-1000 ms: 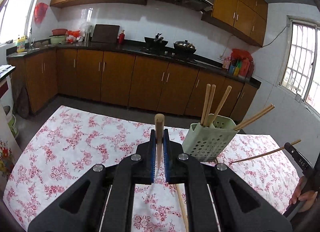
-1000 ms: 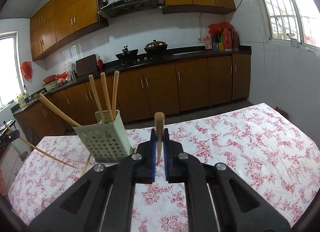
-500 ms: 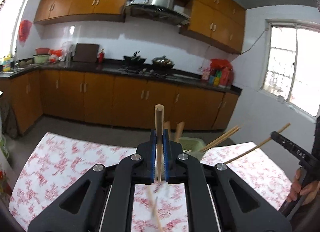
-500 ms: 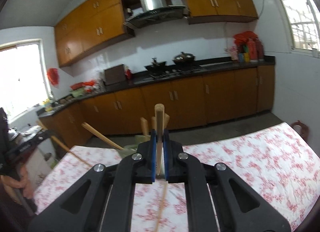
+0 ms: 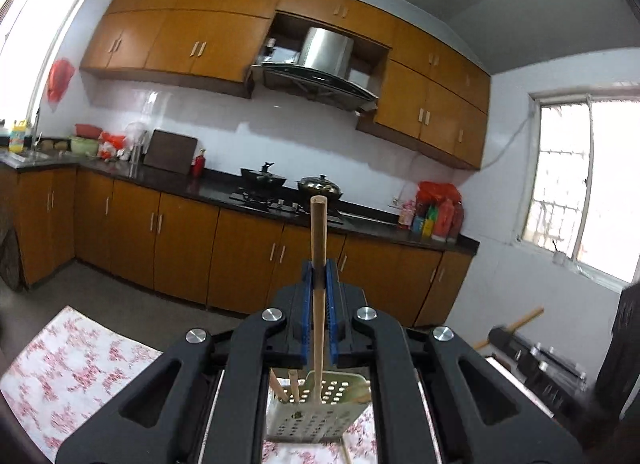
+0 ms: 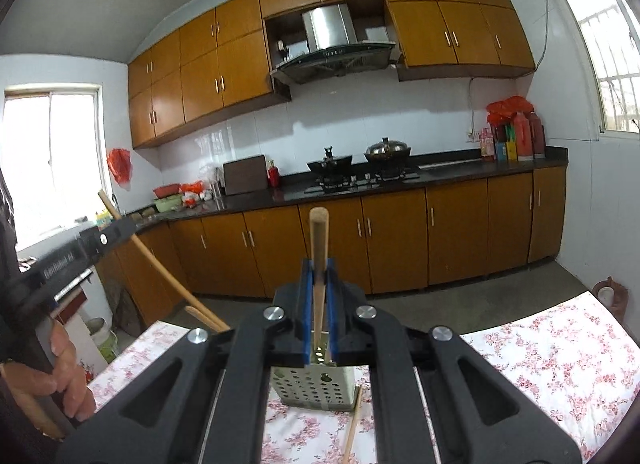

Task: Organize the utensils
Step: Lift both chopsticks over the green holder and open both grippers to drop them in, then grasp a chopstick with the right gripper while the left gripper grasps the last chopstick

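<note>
My left gripper [image 5: 319, 272] is shut on a wooden chopstick [image 5: 319, 240] that runs upright between the blue pads; its lower end reaches down into the pale green perforated utensil holder [image 5: 316, 412] below. Other chopsticks [image 5: 280, 386] stand in the holder. My right gripper [image 6: 319, 270] is shut on another wooden chopstick [image 6: 319, 240], held upright over the same holder [image 6: 312, 388]. The left gripper [image 6: 96, 242] with its chopstick also shows at the left of the right wrist view. The right gripper [image 5: 500, 334] shows at the right of the left wrist view.
The holder stands on a table with a red floral cloth [image 6: 552, 348]. A loose chopstick [image 6: 354, 420] lies on the cloth beside the holder. Kitchen cabinets and a stove counter [image 5: 280, 200] run behind the table. A person's hand [image 6: 68, 380] grips the left tool.
Both grippers have risen and tilted upward while moving over the holder. The holder has dropped from the middle of both views to below the jaws. Both chopsticks remain gripped.
</note>
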